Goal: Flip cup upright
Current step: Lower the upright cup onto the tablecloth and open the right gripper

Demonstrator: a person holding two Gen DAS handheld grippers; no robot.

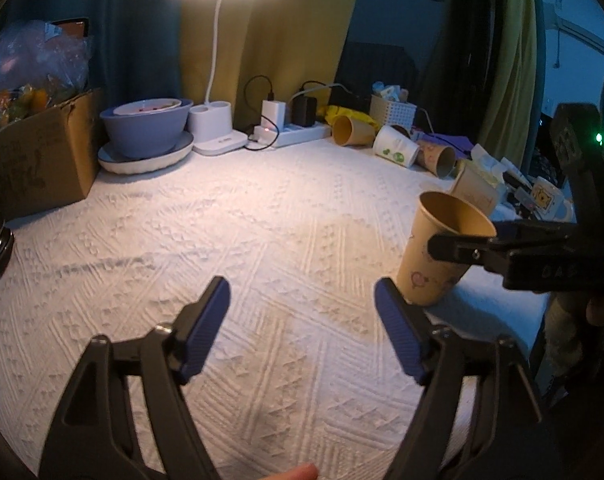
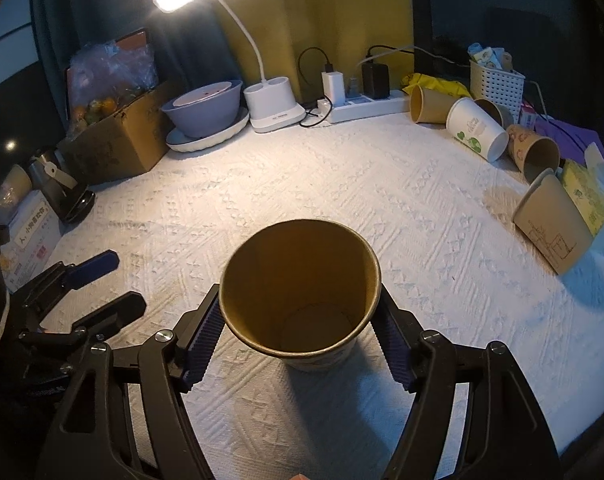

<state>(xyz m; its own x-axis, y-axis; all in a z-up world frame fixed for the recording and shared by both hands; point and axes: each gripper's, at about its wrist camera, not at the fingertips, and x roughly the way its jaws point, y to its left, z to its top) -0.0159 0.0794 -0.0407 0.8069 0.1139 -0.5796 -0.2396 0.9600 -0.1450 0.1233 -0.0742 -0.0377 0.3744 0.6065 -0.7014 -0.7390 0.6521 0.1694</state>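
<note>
A tan paper cup (image 2: pixel 302 292) stands mouth up, slightly tilted, on the white textured cloth (image 2: pixel 341 184). My right gripper (image 2: pixel 300 344) has a blue pad on each side of the cup near its rim, and is shut on it. The left wrist view shows the same cup (image 1: pixel 437 256) at the right, its base on the cloth, with the right gripper's fingers (image 1: pixel 461 246) across its upper wall. My left gripper (image 1: pixel 302 324) is open and empty above the cloth, left of the cup. It also shows in the right wrist view (image 2: pixel 102 284).
Several other paper cups (image 2: pixel 477 130) lie on their sides at the back right, one more (image 2: pixel 553 224) at the right edge. A desk lamp (image 2: pixel 274 112), power strip (image 2: pixel 365 106), bowl (image 2: pixel 204 110) and cardboard box (image 2: pixel 118 140) line the back. A white basket (image 2: pixel 495 80) stands far right.
</note>
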